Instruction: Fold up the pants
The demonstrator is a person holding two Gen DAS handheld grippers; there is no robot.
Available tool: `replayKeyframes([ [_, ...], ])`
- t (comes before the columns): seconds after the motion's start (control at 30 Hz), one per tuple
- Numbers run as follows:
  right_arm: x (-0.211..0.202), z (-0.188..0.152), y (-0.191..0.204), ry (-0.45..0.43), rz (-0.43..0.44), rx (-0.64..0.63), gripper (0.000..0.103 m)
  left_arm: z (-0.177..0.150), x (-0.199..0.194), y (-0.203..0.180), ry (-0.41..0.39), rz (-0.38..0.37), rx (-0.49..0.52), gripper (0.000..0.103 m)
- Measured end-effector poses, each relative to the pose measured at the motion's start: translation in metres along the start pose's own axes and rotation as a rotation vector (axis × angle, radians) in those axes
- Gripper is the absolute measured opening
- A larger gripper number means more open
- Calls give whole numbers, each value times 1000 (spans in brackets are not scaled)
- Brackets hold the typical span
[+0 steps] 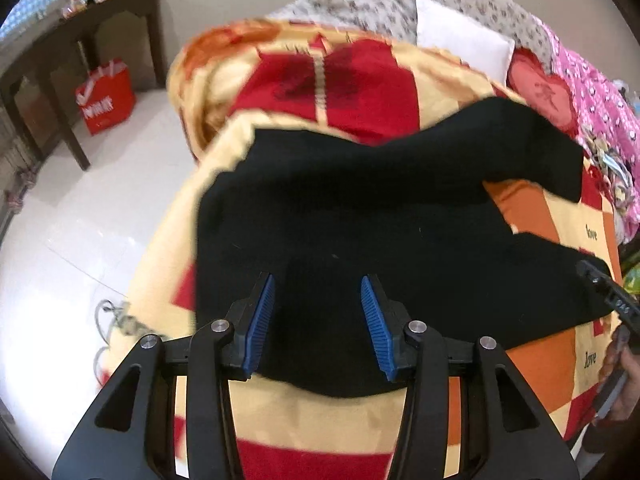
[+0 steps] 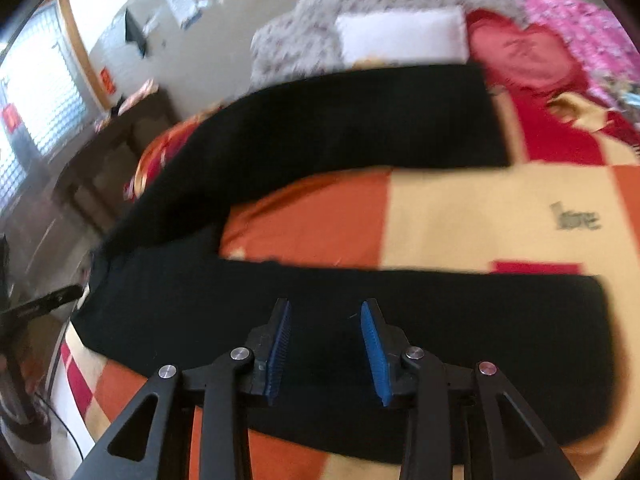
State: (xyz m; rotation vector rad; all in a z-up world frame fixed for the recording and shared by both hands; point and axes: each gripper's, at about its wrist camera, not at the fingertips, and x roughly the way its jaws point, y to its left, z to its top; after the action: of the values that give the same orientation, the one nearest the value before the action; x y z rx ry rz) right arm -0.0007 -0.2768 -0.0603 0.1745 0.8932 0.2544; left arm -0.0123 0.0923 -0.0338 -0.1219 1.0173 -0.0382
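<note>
Black pants (image 1: 340, 208) lie spread on a bed blanket (image 1: 328, 412) with red, orange and cream squares. Their two legs part in a V; in the right wrist view the far leg (image 2: 340, 128) and the near leg (image 2: 440, 320) run rightward. My left gripper (image 1: 318, 284) is open, hovering over the pants' near edge at the waist end. My right gripper (image 2: 325, 308) is open, above the near leg. The right gripper's tip shows in the left wrist view (image 1: 600, 284) at the right edge. Both views are blurred.
A white pillow (image 1: 464, 36), a red heart cushion (image 1: 540, 88) and floral and pink bedding (image 1: 592, 92) lie at the head of the bed. A dark wooden table (image 1: 52, 60) and a red bag (image 1: 106, 96) stand on the white floor at left.
</note>
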Motion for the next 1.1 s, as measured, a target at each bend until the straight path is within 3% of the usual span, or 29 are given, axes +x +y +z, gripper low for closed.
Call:
replayKeyframes([
  [0.07,8,-1,11,13,-24,-52,36,-2,26,-3,67,-1,4,44],
  [0.17,8,14,17,49,-25,-102,37,-1,31,-13,40,42,58,45],
  [0.23,-1,33,25,-9,-6,-159,38,5,33,-14,54,29,66,45],
  [0.33,-9,77,48,-104,8,-304,52,22,35,-11,63,-14,35,45],
  [0.37,-6,94,57,-121,13,-369,57,27,35,-11,60,-24,30,45],
  [0.5,16,141,87,-127,3,-585,57,57,38,-18,24,-37,57,45],
  [0.57,30,157,98,-98,22,-695,58,67,43,-18,21,-30,72,45],
  [0.7,61,171,116,21,-41,-924,59,85,64,-14,71,-45,61,45],
  [0.87,94,174,123,164,-28,-1039,59,88,76,-14,88,-41,62,45],
  [0.93,103,173,120,180,-16,-1030,50,89,77,-15,87,-41,62,45],
  [1.0,104,164,117,175,-10,-1011,18,90,76,-13,88,-52,55,45],
  [1.1,94,142,113,161,0,-994,6,89,66,-7,71,-64,36,45],
])
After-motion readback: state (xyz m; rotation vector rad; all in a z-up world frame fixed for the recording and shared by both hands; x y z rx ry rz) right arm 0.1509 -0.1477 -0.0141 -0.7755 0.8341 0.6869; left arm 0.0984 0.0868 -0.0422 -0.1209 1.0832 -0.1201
